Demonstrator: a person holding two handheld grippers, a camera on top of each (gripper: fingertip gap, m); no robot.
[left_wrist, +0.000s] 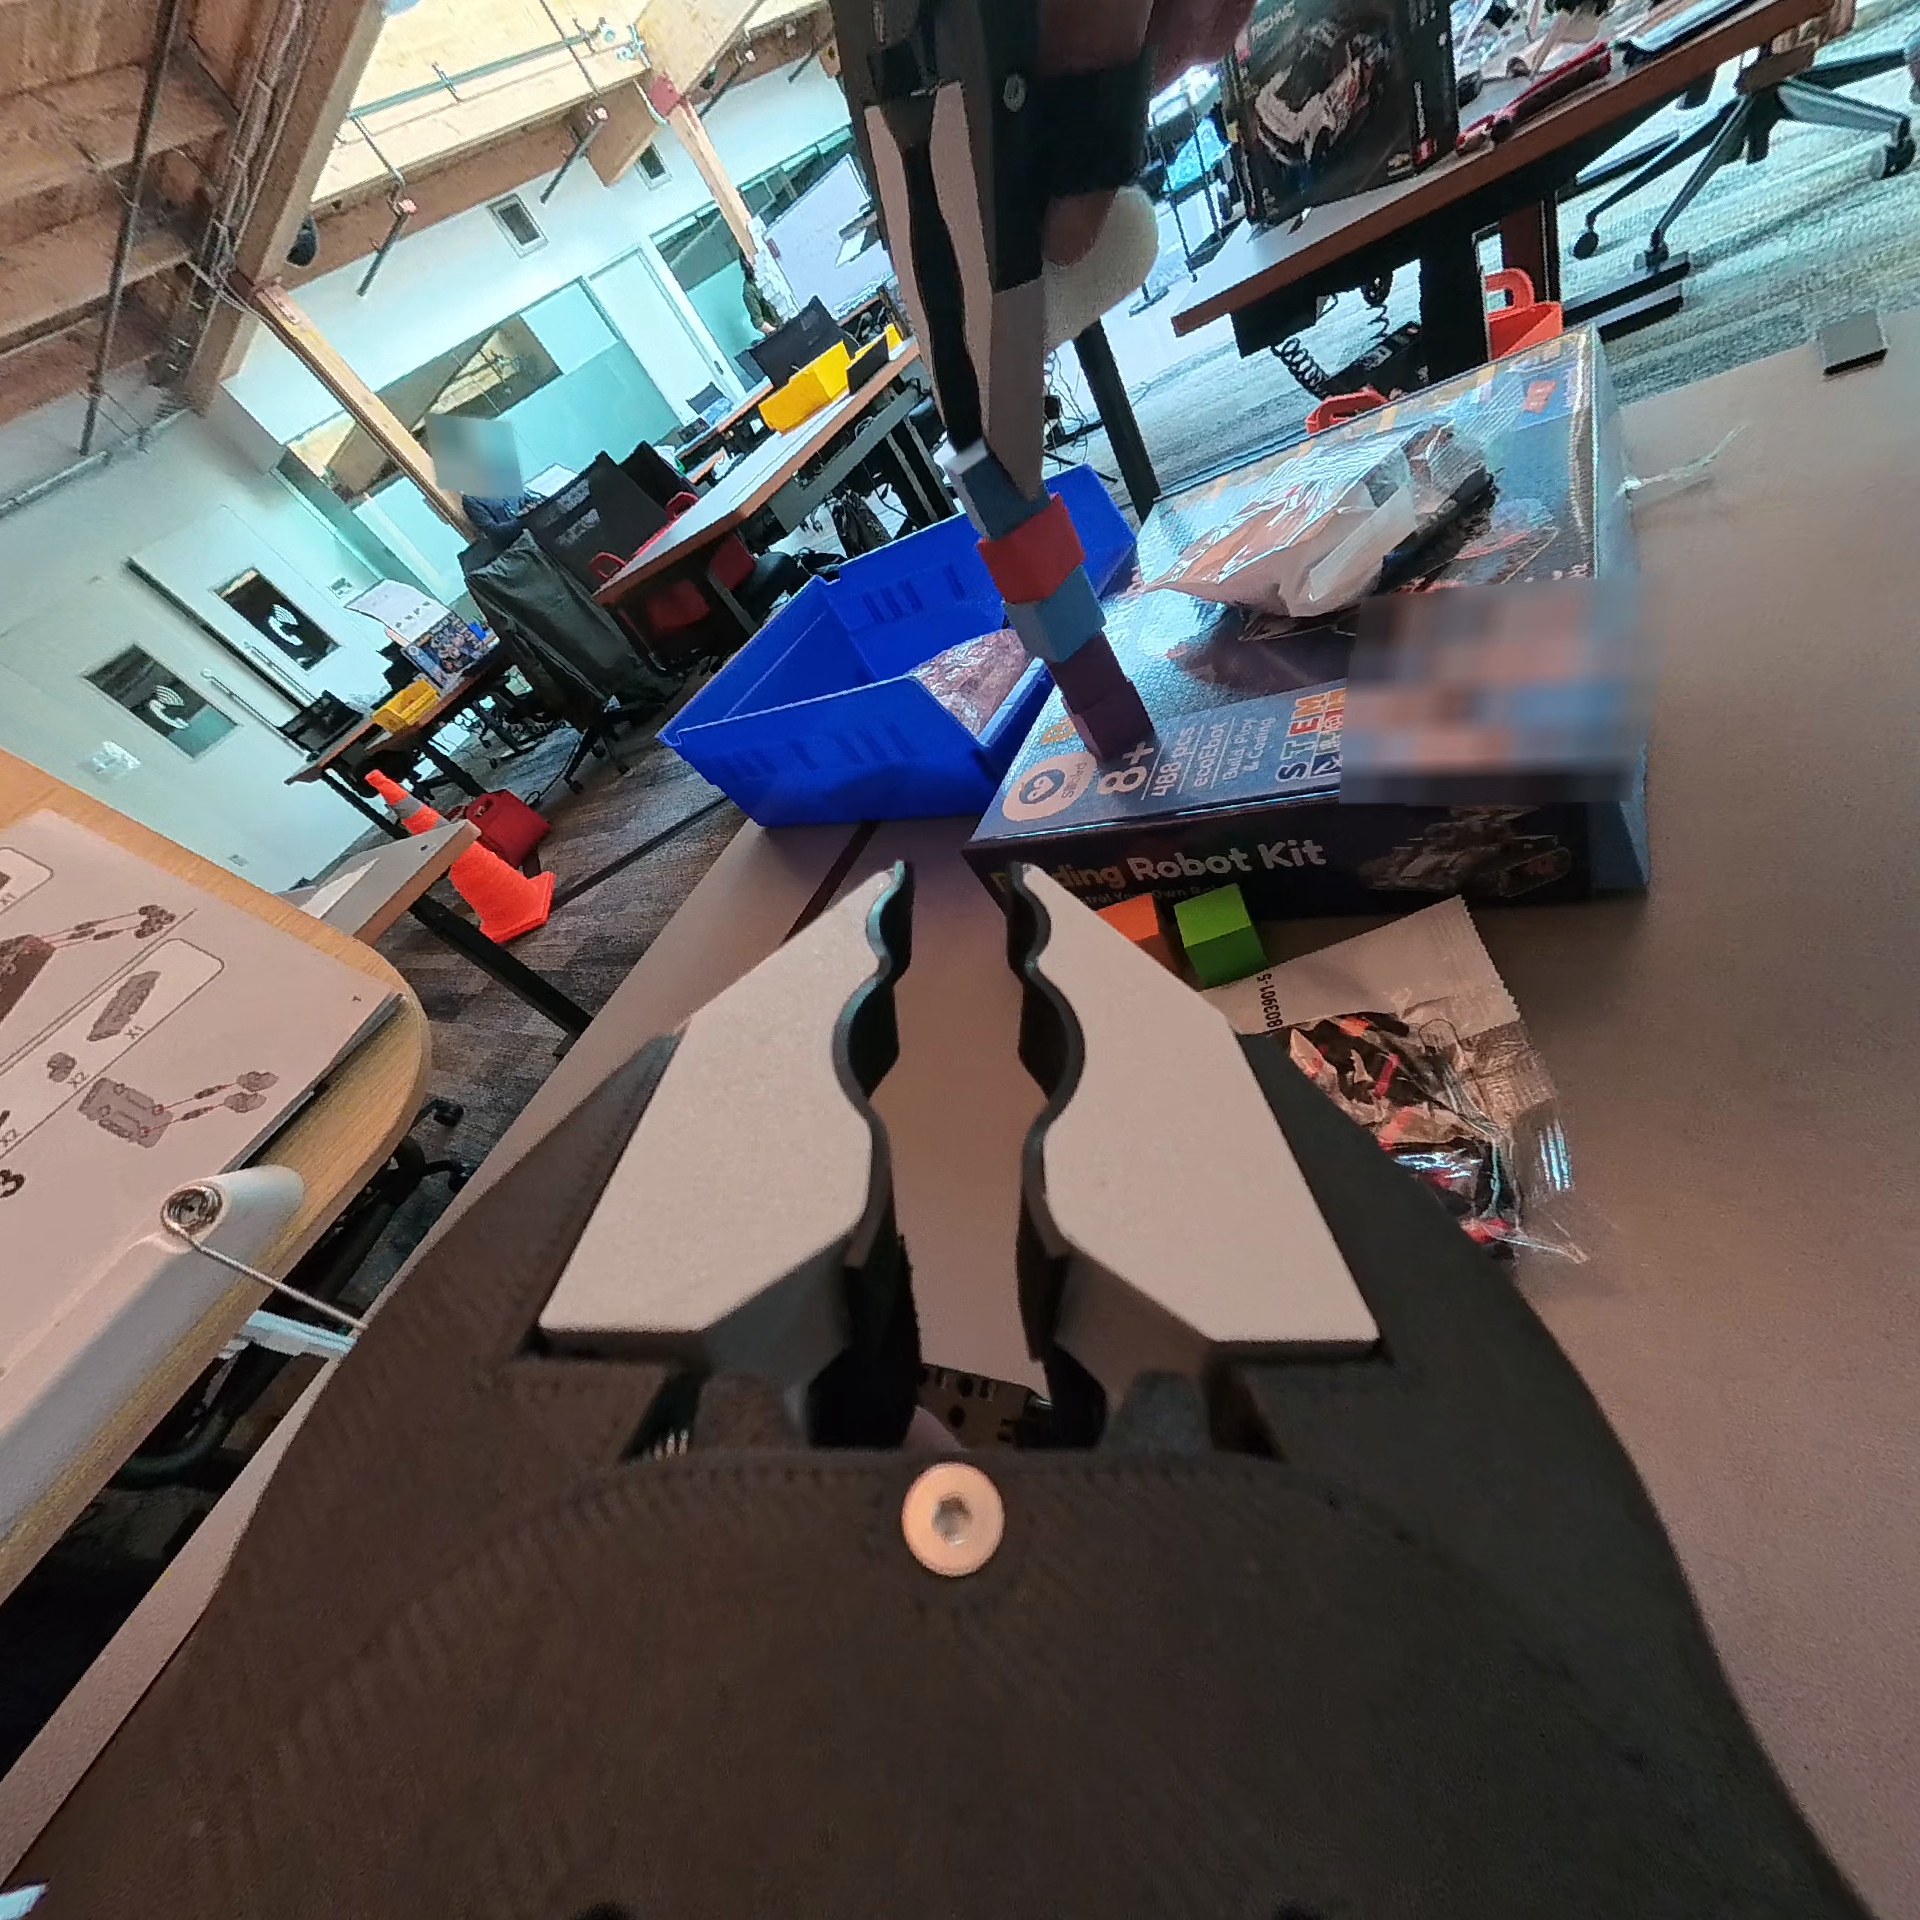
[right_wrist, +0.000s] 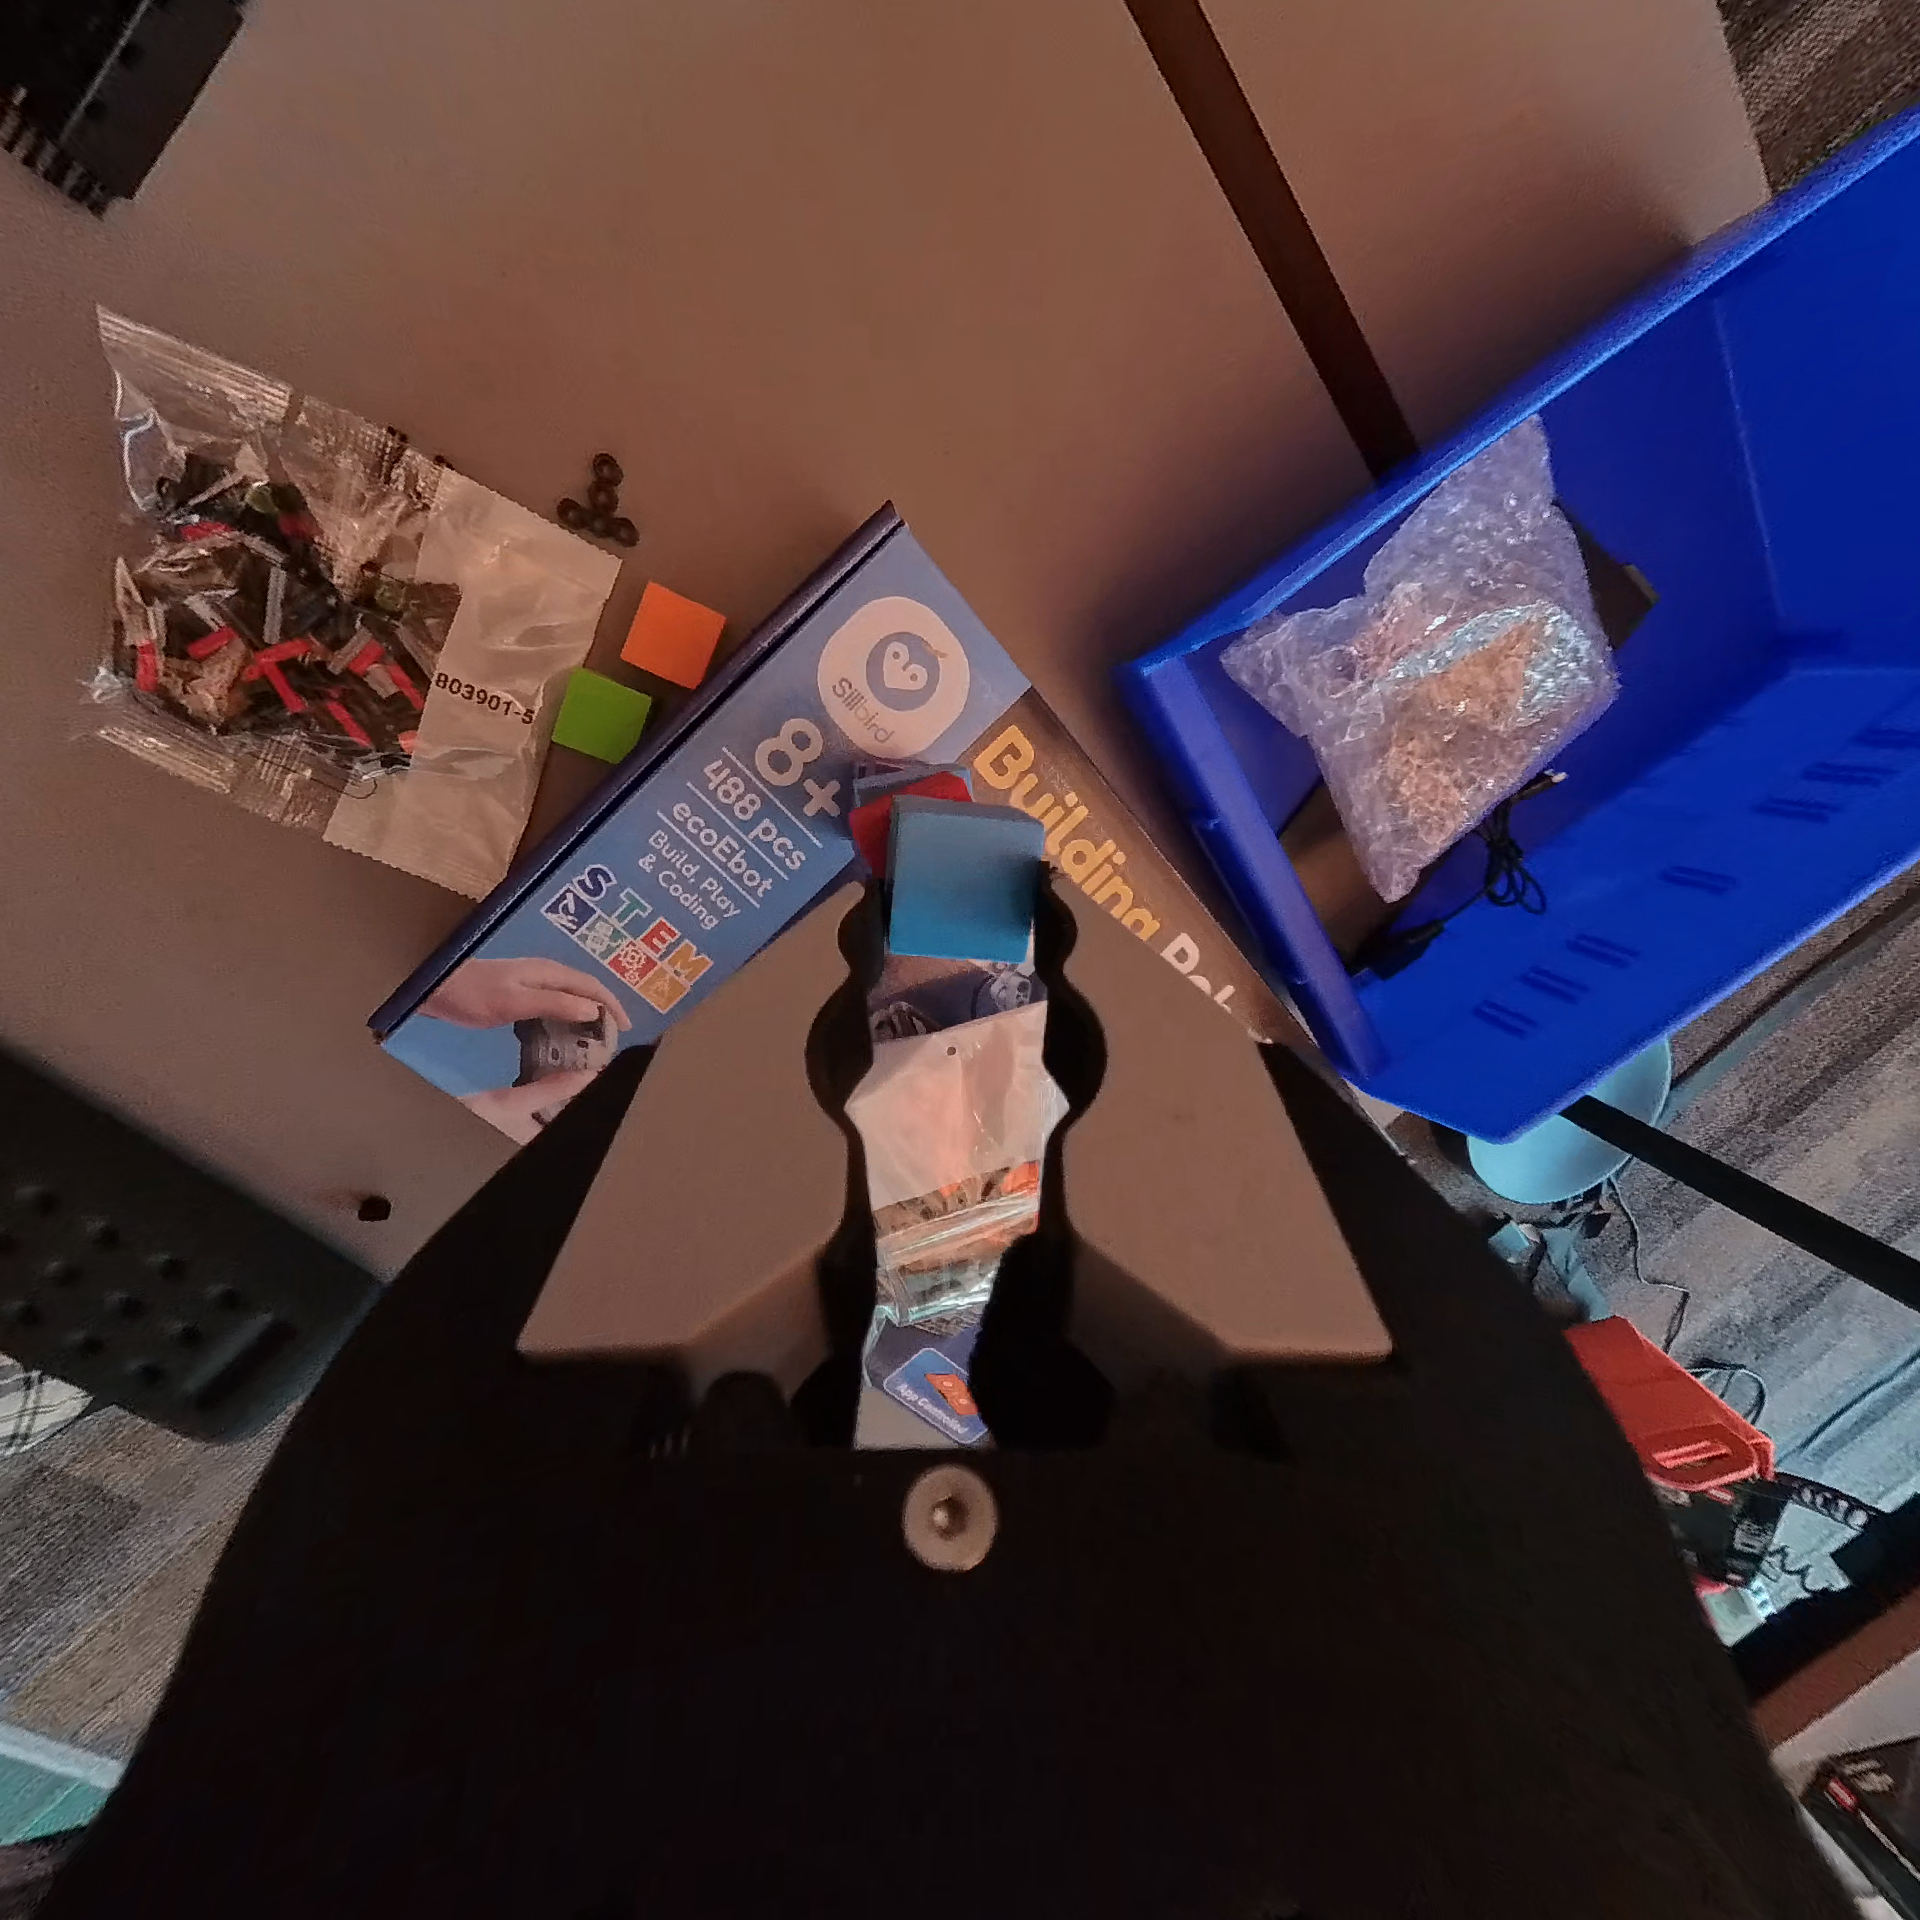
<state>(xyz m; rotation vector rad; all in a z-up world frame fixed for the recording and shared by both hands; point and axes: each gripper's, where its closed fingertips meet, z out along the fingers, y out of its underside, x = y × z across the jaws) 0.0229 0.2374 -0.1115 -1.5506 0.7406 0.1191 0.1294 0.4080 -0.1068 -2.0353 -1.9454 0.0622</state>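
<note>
We see our right claw clamped on the top blue cube; only the left view shows the full cube stack under it. Left claw sits slightly parted, empty, above the brown table, w/ office desks beyond.

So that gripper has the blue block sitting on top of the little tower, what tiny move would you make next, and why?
Probably open the right gripper slightly. Its fingers pinch the top blue block, which already seems to rest on the red block of the block tower standing on the kit box. The tower leans, so release gently. The left gripper holds nothing.
</note>
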